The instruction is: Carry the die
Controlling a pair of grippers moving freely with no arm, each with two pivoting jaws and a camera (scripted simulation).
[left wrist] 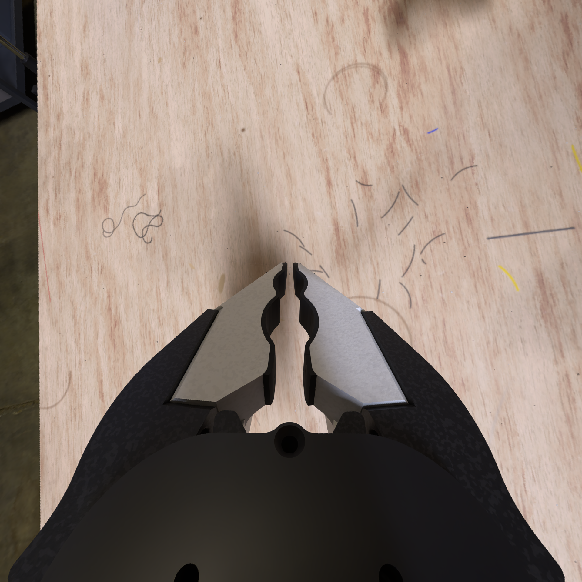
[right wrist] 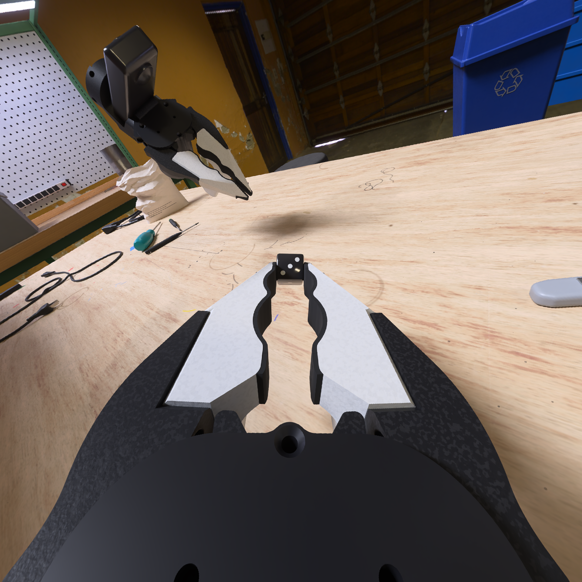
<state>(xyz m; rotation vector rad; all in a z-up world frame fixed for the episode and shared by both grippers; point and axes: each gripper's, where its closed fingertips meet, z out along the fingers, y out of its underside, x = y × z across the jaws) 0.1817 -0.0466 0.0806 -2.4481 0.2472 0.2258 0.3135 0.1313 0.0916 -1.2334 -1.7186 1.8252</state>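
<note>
Presently, in the right wrist view, going left to right: black cables point(right wrist: 63, 280) lie looped at the left edge of the pale plywood tabletop point(right wrist: 441, 220). Above them, in the upper left, a crumpled white paper bag point(right wrist: 151, 189) stands near a teal-handled screwdriver point(right wrist: 143, 239) and slim black tools. The left gripper point(right wrist: 245, 193) hangs over the board in the upper left, tilted downward, fingers nearly together with nothing between them; its shadow lies on the wood below. At centre frame, the right gripper point(right wrist: 289, 267) pinches a small black die with white pips point(right wrist: 290, 267) between its fingertips, three pips on the face toward the camera. A blue plastic recycling bin point(right wrist: 510, 69) stands beyond the table at upper right, and a grey rounded object point(right wrist: 554, 291) rests at the right edge.

The left wrist view shows the left gripper point(left wrist: 289, 266) over pencil-marked plywood point(left wrist: 189, 126), tips a narrow slit apart, empty.
</note>
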